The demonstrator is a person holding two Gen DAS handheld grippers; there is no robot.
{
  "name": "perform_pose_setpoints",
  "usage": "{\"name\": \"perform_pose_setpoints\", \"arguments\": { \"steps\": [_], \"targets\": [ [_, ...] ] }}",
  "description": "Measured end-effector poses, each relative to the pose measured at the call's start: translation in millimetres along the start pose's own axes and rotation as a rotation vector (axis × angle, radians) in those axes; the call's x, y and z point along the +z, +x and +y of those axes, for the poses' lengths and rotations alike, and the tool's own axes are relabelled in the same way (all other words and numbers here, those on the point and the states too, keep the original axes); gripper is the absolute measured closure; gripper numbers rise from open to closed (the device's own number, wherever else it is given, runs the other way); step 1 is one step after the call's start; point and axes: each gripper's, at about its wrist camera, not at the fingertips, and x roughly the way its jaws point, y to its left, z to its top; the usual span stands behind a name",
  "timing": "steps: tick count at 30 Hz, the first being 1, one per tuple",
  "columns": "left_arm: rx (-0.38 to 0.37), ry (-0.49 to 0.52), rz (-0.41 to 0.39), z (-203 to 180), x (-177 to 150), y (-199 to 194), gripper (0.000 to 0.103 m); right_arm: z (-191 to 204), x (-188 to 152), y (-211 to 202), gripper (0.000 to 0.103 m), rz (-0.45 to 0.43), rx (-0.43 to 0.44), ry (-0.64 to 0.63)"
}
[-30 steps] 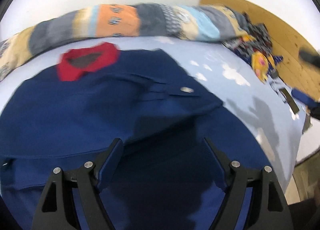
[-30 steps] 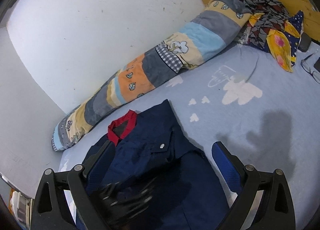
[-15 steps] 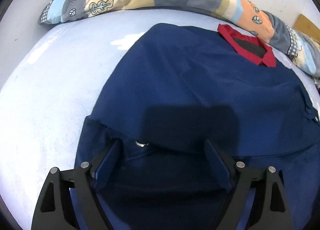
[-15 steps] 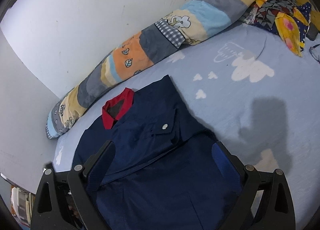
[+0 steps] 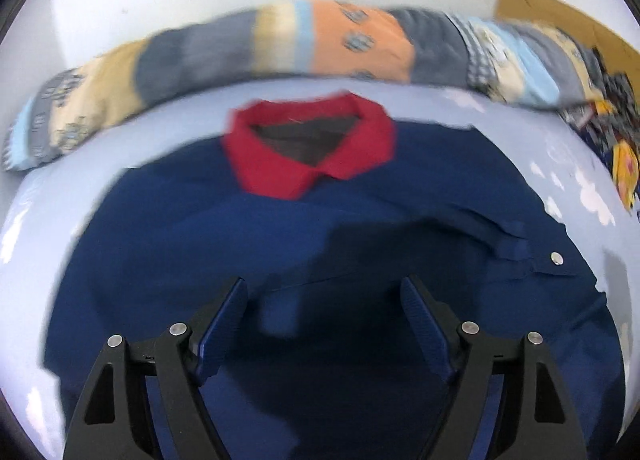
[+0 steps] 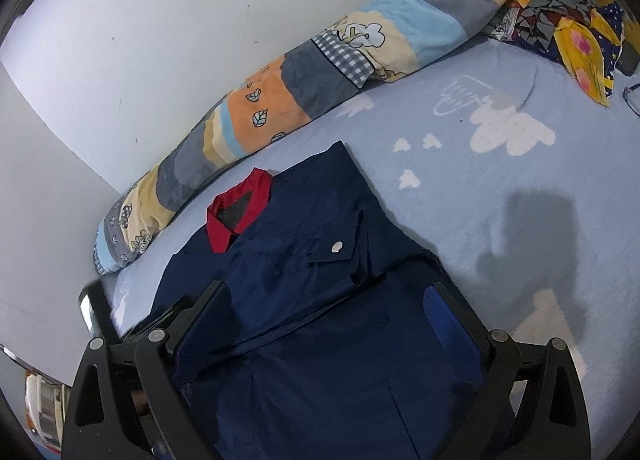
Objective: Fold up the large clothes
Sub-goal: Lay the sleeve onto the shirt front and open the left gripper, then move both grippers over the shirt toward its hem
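- A pale blue bed sheet (image 6: 500,195) with cloud prints stretches to a white wall, a patchwork bolster (image 6: 320,71) along it.
- The navy shirt (image 6: 320,280), red collar (image 5: 310,147) toward the bolster, lies partly folded on the sheet's near side.
- Left gripper (image 5: 324,312) and right gripper (image 6: 326,318) hover wide and empty; the left's jaws have just been narrowing.
- Risk: pinching one layer could drag the fold askew.
- A half second earlier, the left view had swung aside; now it faces the collar.

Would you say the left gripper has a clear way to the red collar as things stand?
Probably yes: the left gripper hovers open over the navy shirt, and only flat fabric lies between it and the red collar.
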Motion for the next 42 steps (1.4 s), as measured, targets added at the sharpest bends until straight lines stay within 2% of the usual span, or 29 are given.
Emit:
{"name": "perform_pose_setpoints", "arguments": {
  "steps": [2, 3, 4, 6, 10, 14, 16, 20, 22, 24, 26, 31, 34, 38, 42],
  "targets": [
    [0.029, 0.02, 0.059, -18, -5, 25, 0.015, -1, 0, 1, 0.005, 0.003, -0.005, 0.002],
    [0.057, 0.03, 0.069, -20, -8, 32, 0.014, -2, 0, 1, 0.005, 0.005, -0.007, 0.003],
    [0.071, 0.036, 0.046, -24, -9, 31, 0.014, -2, 0, 1, 0.005, 0.007, -0.011, 0.002],
    [0.058, 0.035, 0.053, -27, -10, 25, 0.016, -4, 0, 2, 0.005, 0.008, -0.015, 0.003],
    [0.042, 0.069, 0.008, -25, -34, -14, 0.016, -9, 2, -1, 0.005, 0.005, -0.012, 0.012],
    [0.033, 0.076, 0.062, -23, -72, -36, 0.014, -7, 2, -3, 0.005, 0.0, -0.012, 0.008],
    [0.062, 0.087, 0.089, -24, -92, -48, 0.014, -4, 0, -2, 0.005, 0.008, -0.008, -0.002],
    [0.063, 0.084, 0.097, -23, -116, -83, 0.015, 6, -4, 0, 0.005, 0.009, -0.03, -0.051],
    [0.081, 0.079, 0.072, -24, -139, -108, 0.015, 12, -10, 3, 0.005, 0.016, -0.045, -0.088],
    [0.081, 0.067, 0.059, -23, -146, -135, 0.015, 19, -18, 9, 0.005, 0.039, -0.054, -0.131],
    [0.112, 0.039, 0.038, -22, -166, -157, 0.015, 28, -32, 17, 0.005, 0.081, -0.068, -0.195],
    [0.189, -0.026, 0.048, -9, -211, -192, 0.014, 44, -90, 33, 0.005, 0.208, -0.099, -0.333],
    [0.18, -0.13, 0.056, 7, -226, -202, 0.013, 46, -121, 37, 0.006, 0.256, -0.142, -0.388],
    [0.219, -0.131, 0.041, 6, -240, -206, 0.009, 40, -147, 33, 0.006, 0.268, -0.23, -0.447],
    [0.248, -0.109, -0.018, -1, -252, -207, 0.004, 23, -172, 24, 0.006, 0.296, -0.271, -0.431]
  ]
}}
